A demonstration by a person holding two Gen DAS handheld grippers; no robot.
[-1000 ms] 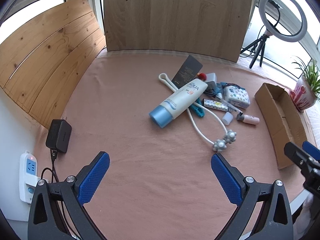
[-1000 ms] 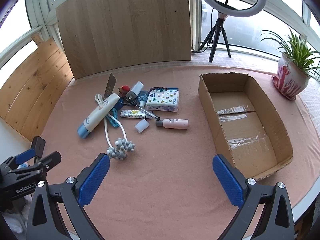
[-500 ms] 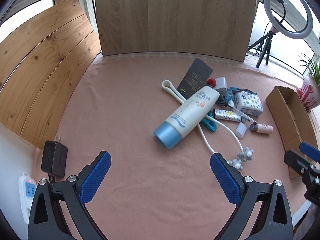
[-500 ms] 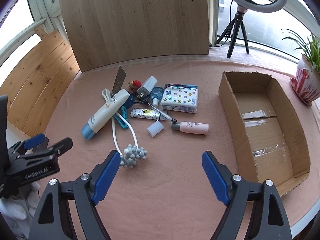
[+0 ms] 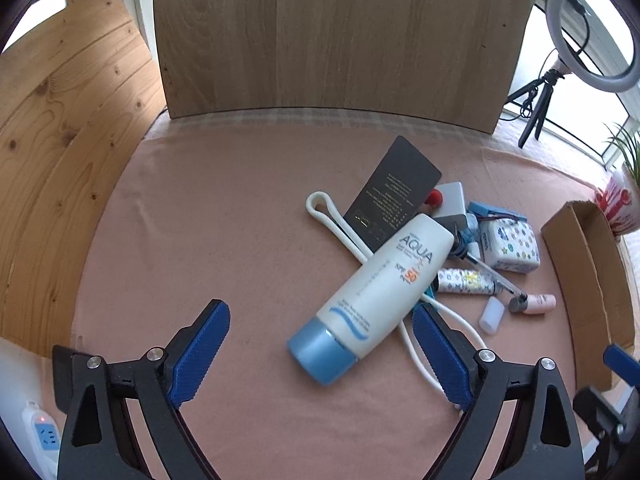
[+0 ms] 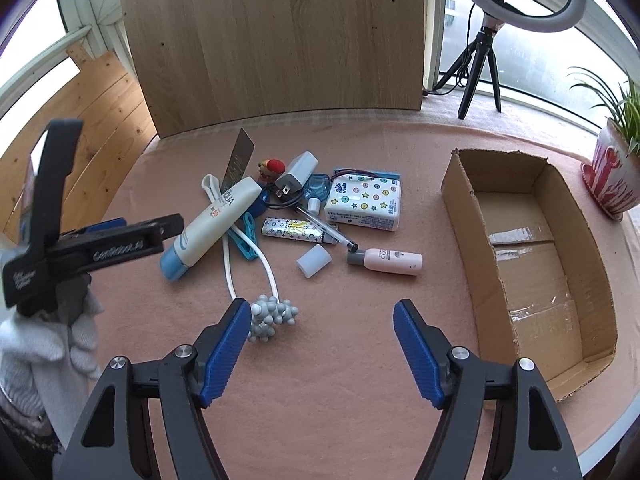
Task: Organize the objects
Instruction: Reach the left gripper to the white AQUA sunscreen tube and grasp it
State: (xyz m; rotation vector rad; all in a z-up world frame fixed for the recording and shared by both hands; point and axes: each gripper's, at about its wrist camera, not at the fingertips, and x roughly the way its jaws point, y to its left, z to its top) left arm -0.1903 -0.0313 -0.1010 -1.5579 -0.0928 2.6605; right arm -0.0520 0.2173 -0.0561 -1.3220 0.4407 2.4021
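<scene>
Both hand-held grippers gape, empty: left (image 5: 320, 354) low near sunscreen tube (image 5: 374, 300), maybe touching; right (image 6: 322, 342) hovers.

Work surface was a table covered with a pink cloth (image 5: 208, 216), filling the lower and middle frame in both views. An upright light-wood panel (image 5: 336, 36) stood at the far edge, top centre. A second, knotty pine board (image 5: 60, 140) leaned along the left side. Windows (image 6: 532, 60) ran behind, upper right, giving bright diffuse daylight; more glass showed at upper left. A ring light on a small black tripod (image 6: 484, 36) stood on the sill area, upper right. A potted spider plant (image 6: 616, 160) in a red-and-white pot sat at the right edge. A white power strip (image 5: 40, 432), red indicator lit, lay at lower left.
</scene>
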